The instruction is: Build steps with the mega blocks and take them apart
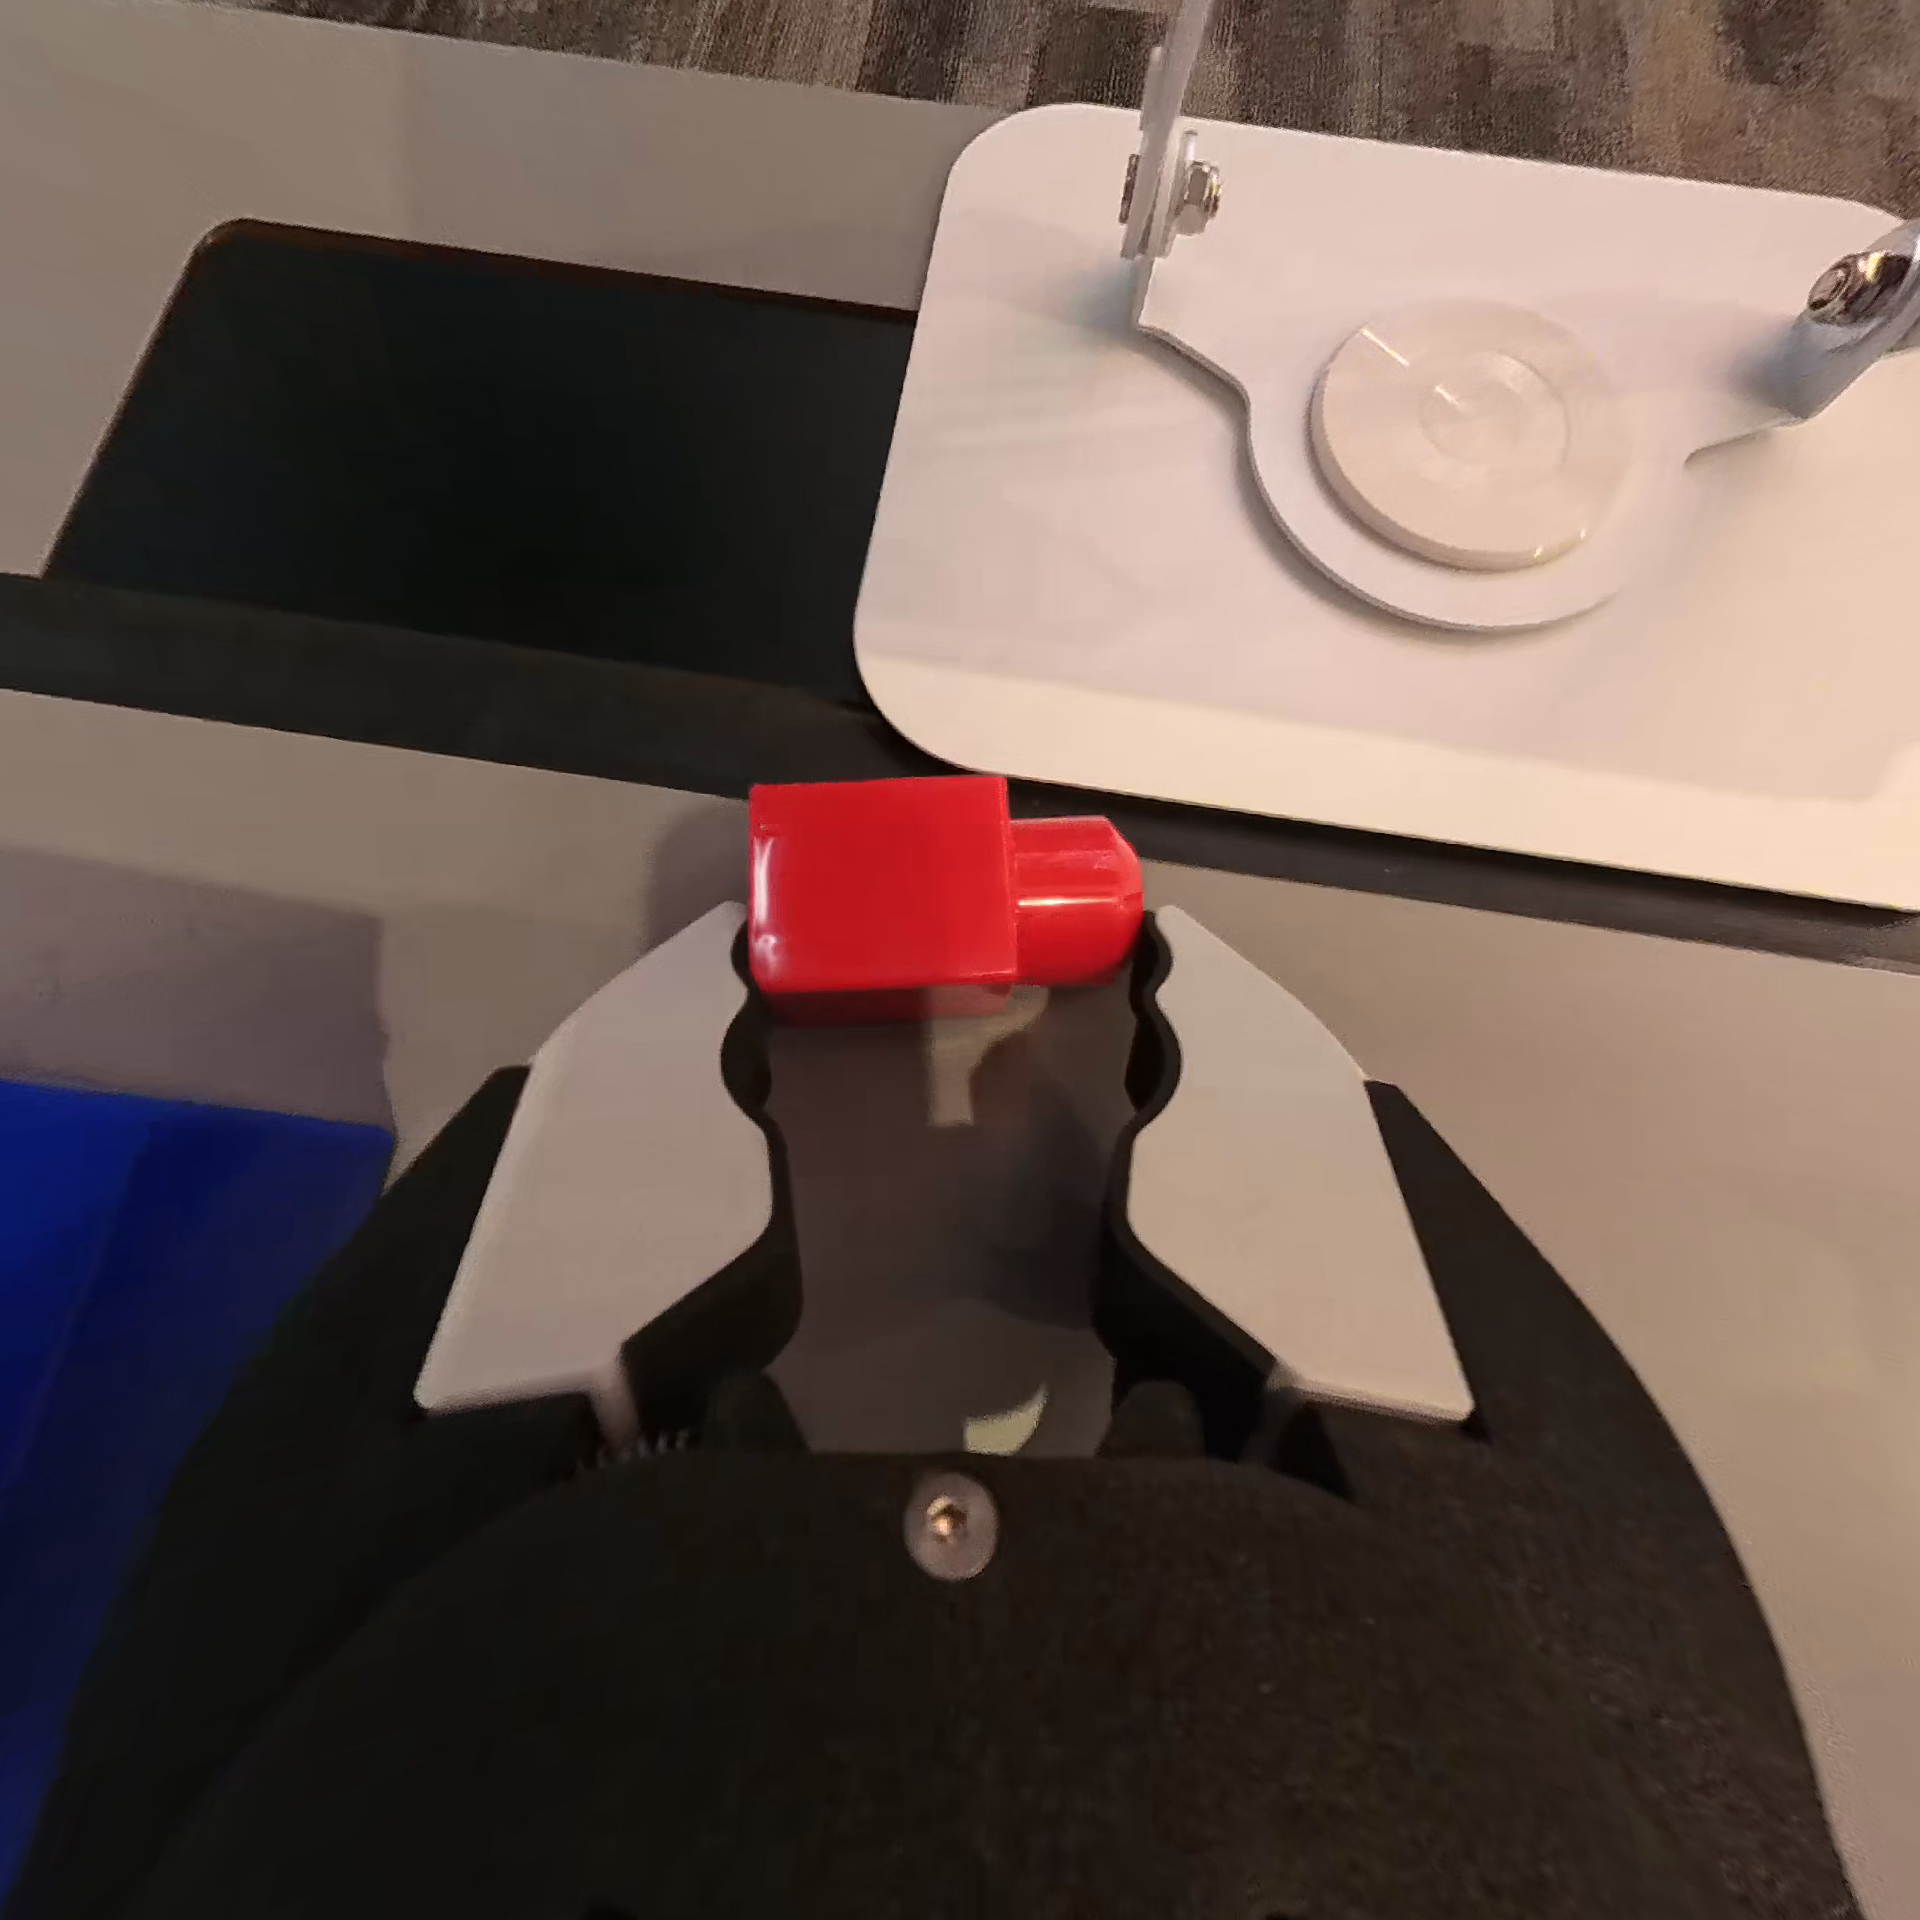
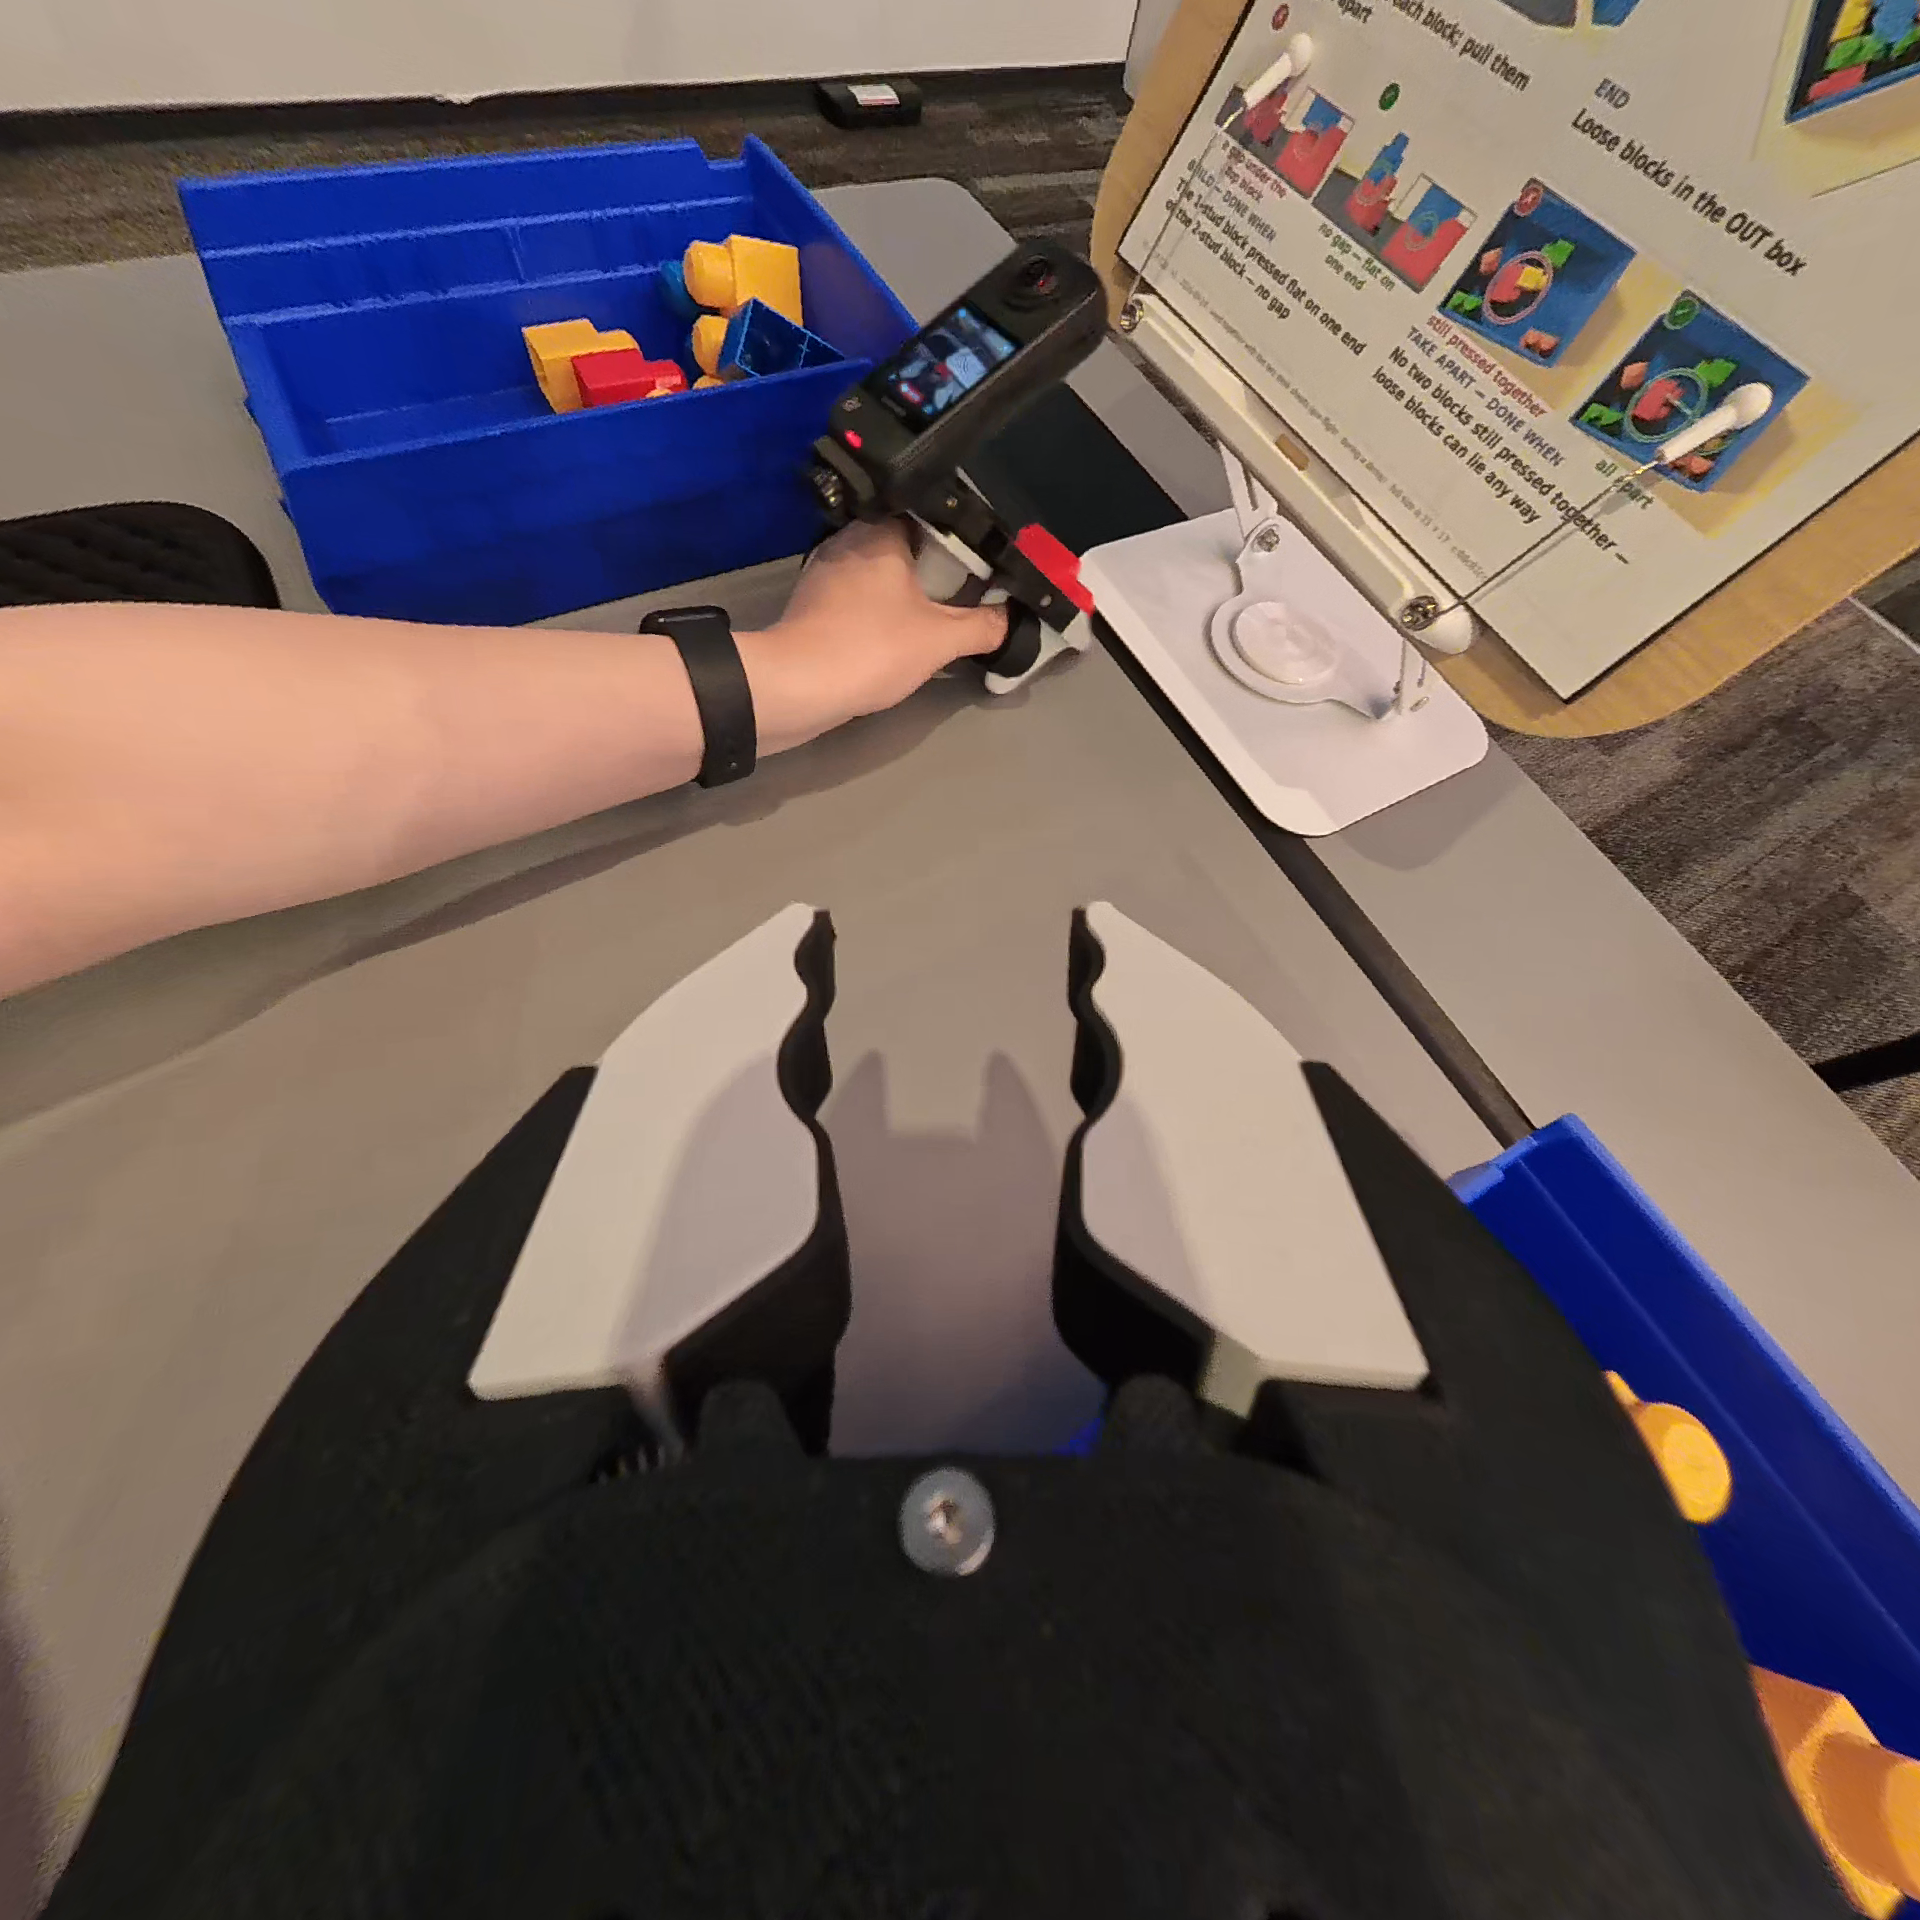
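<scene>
My left gripper [image 1: 951,935] is shut on a red one-stud block [image 1: 883,894], which lies sideways between the fingertips with its stud pointing right. The gripper holds it low over the grey table, near the white stand base. The right wrist view shows this gripper [image 2: 1055,587] farther off, in a person's hand, with the red block [image 2: 1044,556] at its tip. My right gripper [image 2: 951,925] is open and empty above the bare grey table [image 2: 935,810]. Loose yellow, red and blue blocks [image 2: 665,332] lie in a blue bin [image 2: 520,478] at the far left.
A white stand base [image 1: 1403,644] carries an instruction board [image 2: 1507,312] at the table's far right edge. A black mat [image 1: 468,436] lies behind the red block. A second blue bin [image 2: 1662,1309] with orange blocks sits at my right. A forearm [image 2: 364,748] crosses the table. My right fingertips sit around 40 cm from my left ones.
</scene>
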A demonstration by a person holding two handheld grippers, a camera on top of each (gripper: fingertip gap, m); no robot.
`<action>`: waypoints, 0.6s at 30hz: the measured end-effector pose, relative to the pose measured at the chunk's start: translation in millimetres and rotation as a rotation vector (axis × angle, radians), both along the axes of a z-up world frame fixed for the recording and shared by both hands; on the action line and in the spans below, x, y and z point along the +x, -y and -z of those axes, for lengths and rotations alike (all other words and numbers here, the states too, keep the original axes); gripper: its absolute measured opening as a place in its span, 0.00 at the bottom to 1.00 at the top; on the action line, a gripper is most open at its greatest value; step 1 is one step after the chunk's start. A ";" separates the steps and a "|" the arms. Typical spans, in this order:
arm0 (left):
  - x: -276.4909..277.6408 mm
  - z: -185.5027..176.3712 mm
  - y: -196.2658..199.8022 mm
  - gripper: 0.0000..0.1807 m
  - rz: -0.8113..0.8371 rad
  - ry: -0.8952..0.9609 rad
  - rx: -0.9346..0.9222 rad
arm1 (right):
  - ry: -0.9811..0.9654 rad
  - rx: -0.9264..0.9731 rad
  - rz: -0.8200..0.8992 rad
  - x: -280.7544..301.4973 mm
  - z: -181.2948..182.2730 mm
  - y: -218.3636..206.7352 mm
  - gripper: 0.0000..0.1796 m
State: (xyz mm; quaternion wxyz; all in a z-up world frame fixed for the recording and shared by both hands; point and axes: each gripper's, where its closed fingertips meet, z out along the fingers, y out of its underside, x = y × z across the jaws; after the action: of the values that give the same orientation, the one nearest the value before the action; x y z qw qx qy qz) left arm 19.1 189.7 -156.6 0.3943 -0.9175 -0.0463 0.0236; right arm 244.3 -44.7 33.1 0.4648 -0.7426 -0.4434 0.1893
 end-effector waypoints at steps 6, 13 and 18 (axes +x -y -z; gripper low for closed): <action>18.6 -4.9 14.9 0.37 0.148 0.048 -0.029 | 0.016 -0.009 -0.007 2.5 3.8 -0.3 0.25; 138.7 -79.4 126.9 0.37 0.801 0.570 -0.124 | 0.088 0.102 -0.194 -12.7 19.3 7.0 0.28; 171.8 -160.3 244.8 0.37 1.228 0.884 -0.248 | 0.032 0.381 -0.301 -30.1 2.7 13.1 0.30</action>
State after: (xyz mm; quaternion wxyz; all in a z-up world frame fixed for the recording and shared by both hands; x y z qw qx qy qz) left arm 190.9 -55.1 3.7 0.1754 -0.7402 0.3216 -0.5638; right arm 214.2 -57.8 30.4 0.5558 -0.5701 -0.5841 0.1574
